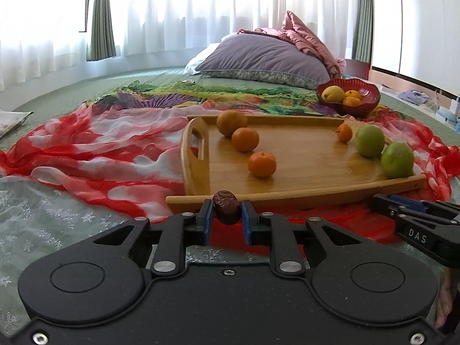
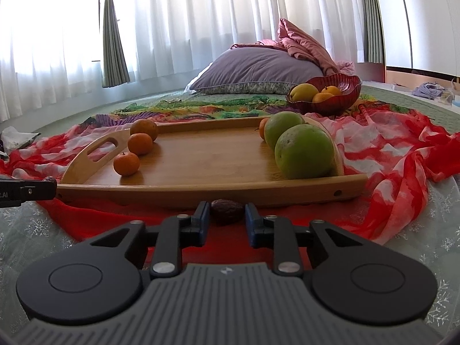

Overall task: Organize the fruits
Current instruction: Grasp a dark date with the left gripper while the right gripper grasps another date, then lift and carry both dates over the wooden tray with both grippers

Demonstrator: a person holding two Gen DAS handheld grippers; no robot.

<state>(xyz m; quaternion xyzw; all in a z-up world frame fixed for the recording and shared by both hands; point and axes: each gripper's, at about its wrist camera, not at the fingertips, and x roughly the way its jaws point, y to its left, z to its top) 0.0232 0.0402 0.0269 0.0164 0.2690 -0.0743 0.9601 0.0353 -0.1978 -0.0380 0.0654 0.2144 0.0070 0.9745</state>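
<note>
My left gripper (image 1: 227, 211) is shut on a dark red date (image 1: 226, 206), held just before the near rim of the wooden tray (image 1: 302, 161). My right gripper (image 2: 225, 214) is open around a second dark date (image 2: 227, 207) lying on the red cloth before the tray (image 2: 201, 155); the pads do not touch it. On the tray lie three oranges (image 1: 261, 164) at the left, a small orange (image 1: 344, 132) and two green fruits (image 1: 397, 159) at the right. A red bowl (image 1: 349, 97) behind holds a yellow fruit and oranges.
The tray sits on a red-and-white scarf (image 1: 100, 155) over a green bedspread. A purple pillow (image 1: 264, 57) and pink bedding lie at the back. The right gripper shows at the left wrist view's right edge (image 1: 414, 218). A paper packet (image 1: 11, 120) lies far left.
</note>
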